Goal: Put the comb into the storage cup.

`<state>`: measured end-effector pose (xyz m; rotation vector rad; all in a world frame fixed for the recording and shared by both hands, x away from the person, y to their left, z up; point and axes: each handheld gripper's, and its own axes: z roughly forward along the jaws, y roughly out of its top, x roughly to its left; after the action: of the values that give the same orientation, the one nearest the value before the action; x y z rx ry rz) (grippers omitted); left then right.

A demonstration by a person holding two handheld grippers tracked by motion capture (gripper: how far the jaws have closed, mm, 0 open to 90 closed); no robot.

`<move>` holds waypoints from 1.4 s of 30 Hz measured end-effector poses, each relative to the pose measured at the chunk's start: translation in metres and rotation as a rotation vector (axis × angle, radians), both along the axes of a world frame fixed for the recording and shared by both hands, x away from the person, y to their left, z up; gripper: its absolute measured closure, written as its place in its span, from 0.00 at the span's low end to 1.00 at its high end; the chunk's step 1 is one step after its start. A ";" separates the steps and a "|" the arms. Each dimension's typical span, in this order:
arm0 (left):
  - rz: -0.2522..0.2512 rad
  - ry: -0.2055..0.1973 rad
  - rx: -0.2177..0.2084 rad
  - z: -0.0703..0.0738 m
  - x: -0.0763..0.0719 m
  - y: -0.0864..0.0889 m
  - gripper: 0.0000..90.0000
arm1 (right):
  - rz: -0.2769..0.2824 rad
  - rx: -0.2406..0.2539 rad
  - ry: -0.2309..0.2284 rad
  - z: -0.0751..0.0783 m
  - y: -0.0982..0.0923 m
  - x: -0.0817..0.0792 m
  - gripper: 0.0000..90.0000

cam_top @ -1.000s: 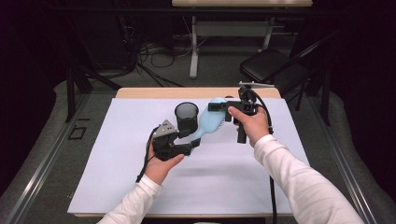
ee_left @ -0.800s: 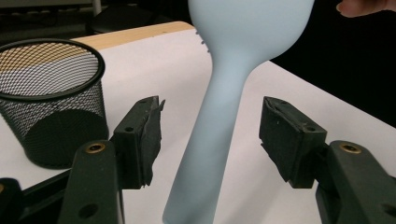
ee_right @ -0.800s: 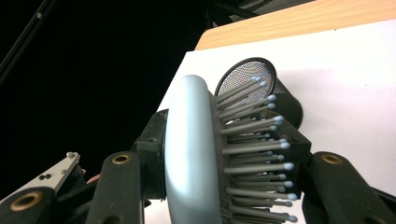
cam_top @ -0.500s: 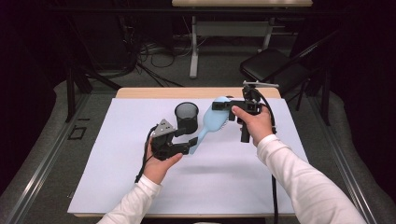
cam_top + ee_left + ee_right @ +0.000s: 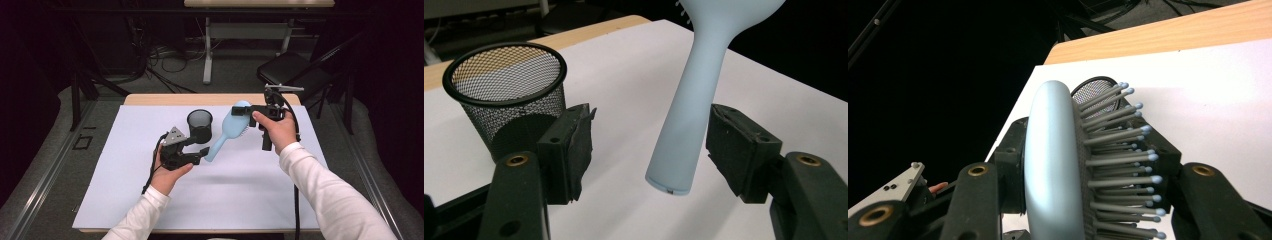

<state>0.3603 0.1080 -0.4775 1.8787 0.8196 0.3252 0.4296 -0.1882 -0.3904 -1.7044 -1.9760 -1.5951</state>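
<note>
A dim room is seen around a tabletop (image 5: 150, 200) covered by a white sheet, with a strip of bare wood left showing along the far edge. Wide stretches of white are left open at the near edge and on both sides.

Nearest, two white sleeves (image 5: 330, 195) come in from the bottom of the high view. The left gripper (image 5: 192, 151) is held low at the centre-left of the sheet, its jaws spread wide. In the left gripper view, the rounded handle end of a light blue hairbrush (image 5: 689, 115) is seen hanging between those jaws, touched by neither, a clear gap being left on each side.

Just beyond the left gripper, a black mesh cup (image 5: 200, 125) stands upright on the sheet, close beside the brush handle.

The brush slopes up and away toward the right gripper (image 5: 239, 111), which is held above the sheet nearer the far right. Its jaws are closed on the brush head: in the right gripper view, one jaw is pressed against the smooth back and the other against the bristles (image 5: 1118, 165).

Beyond the tabletop's far edge, a dark chair (image 5: 290, 70), another table's legs (image 5: 207, 55) and floor cables (image 5: 150, 55) can be made out.
</note>
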 end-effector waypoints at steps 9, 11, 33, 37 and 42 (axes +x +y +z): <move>-0.023 0.034 -0.007 -0.004 0.003 0.000 0.22 | -0.010 -0.020 -0.021 0.010 -0.004 0.000 0.54; -0.006 0.042 -0.003 -0.004 0.004 0.000 0.21 | -0.014 -0.022 -0.025 0.012 -0.006 0.000 0.54; 0.105 0.095 -0.043 -0.005 0.015 0.021 0.09 | -0.029 -0.066 -0.065 0.034 -0.002 0.007 0.54; 0.101 0.095 -0.048 -0.005 0.017 0.025 0.01 | -0.029 -0.070 -0.073 0.038 0.002 0.009 0.54; 0.099 0.098 -0.049 -0.004 0.018 0.029 0.01 | -0.030 -0.075 -0.082 0.041 0.008 0.013 0.54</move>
<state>0.3782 0.1370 -0.4812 1.8235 0.9799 0.2737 0.4426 -0.1805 -0.3491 -1.7298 -2.0837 -1.6466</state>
